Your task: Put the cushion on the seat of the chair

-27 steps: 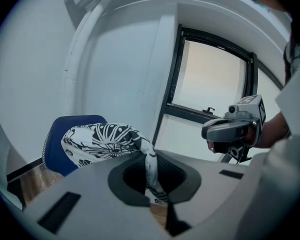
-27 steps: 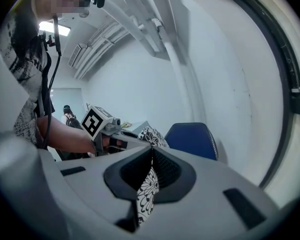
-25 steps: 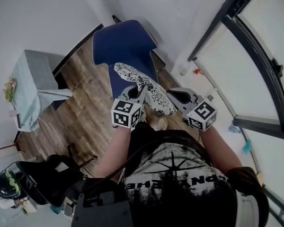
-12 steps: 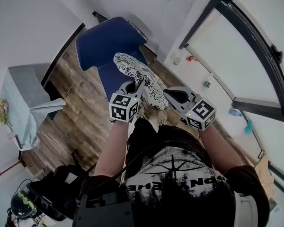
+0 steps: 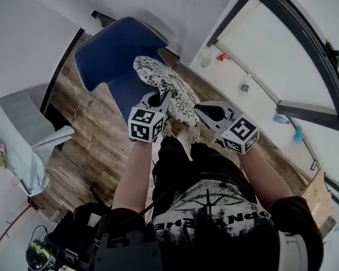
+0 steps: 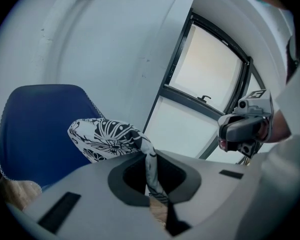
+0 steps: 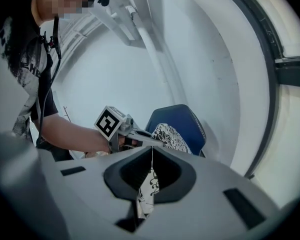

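Observation:
A white cushion with a black flower print (image 5: 168,89) hangs over the seat of the blue chair (image 5: 114,52). My left gripper (image 5: 159,99) is shut on the cushion's near left edge, and the fabric (image 6: 151,170) runs down between its jaws. My right gripper (image 5: 199,109) is shut on the near right edge, a strip of the cushion (image 7: 149,186) pinched in its jaws. In the left gripper view the cushion (image 6: 106,140) bulges in front of the chair back (image 6: 37,126). The right gripper view shows the cushion (image 7: 171,137) against the chair (image 7: 182,120) with the left gripper (image 7: 140,134) beside it.
A grey side table with a pale cloth (image 5: 20,134) stands left of the chair on the wooden floor (image 5: 99,131). A white wall is behind the chair. A dark-framed window (image 5: 288,49) runs along the right. Dark gear (image 5: 79,236) lies on the floor near my legs.
Both grippers have moved down and forward with the cushion, bringing it lower over the chair seat. The grips have not changed.

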`<state>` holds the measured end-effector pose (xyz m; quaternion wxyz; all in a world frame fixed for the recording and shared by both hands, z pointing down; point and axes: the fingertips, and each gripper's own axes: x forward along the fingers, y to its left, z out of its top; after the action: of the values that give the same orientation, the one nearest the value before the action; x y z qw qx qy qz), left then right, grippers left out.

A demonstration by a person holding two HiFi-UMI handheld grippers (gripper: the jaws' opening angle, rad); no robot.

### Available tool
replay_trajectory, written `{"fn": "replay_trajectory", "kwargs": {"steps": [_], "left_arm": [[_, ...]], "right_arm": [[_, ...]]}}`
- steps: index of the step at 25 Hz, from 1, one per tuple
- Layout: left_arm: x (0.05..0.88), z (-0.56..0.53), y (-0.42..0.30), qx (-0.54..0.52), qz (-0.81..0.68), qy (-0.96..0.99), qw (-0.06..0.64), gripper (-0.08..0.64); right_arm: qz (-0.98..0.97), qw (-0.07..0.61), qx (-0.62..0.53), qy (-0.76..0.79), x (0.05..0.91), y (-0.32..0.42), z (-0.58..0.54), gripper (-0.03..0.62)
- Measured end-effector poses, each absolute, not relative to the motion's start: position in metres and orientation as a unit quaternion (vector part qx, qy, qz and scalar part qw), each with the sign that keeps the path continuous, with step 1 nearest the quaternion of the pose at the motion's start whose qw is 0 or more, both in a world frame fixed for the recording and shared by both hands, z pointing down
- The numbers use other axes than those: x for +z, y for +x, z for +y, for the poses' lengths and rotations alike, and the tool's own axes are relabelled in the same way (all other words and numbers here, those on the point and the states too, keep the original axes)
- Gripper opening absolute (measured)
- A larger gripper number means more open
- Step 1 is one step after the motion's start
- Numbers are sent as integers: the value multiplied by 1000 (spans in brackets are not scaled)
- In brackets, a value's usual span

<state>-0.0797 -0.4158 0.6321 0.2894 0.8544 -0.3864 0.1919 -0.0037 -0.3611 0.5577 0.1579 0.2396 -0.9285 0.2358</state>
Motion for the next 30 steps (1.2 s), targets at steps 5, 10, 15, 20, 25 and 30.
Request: {"fn": "replay_trajectory", "kwargs": {"steps": [5, 10, 15, 20, 25, 30], "left_arm": [[668, -422, -100, 208, -379, 849, 303, 26], [723, -427, -147, 232, -397, 825, 328, 26], [772, -418, -200, 277, -418, 796, 339, 26], [808, -403, -235, 293, -439, 764, 371, 26], [845, -393, -272, 293, -464, 730, 408, 26], [883, -372, -313, 291, -492, 696, 435, 26]], "right_arm": [[-924, 172, 251, 233, 584, -26, -368, 18], [-923, 182, 264, 214, 615, -62, -383, 18], [-925, 163, 291, 181, 632, -112, -390, 18], [-930, 171, 292, 144, 650, -149, -385, 18], [-929, 182, 298, 119, 673, -176, -384, 18], [-926, 202, 304, 92, 697, -201, -374, 17]]}}
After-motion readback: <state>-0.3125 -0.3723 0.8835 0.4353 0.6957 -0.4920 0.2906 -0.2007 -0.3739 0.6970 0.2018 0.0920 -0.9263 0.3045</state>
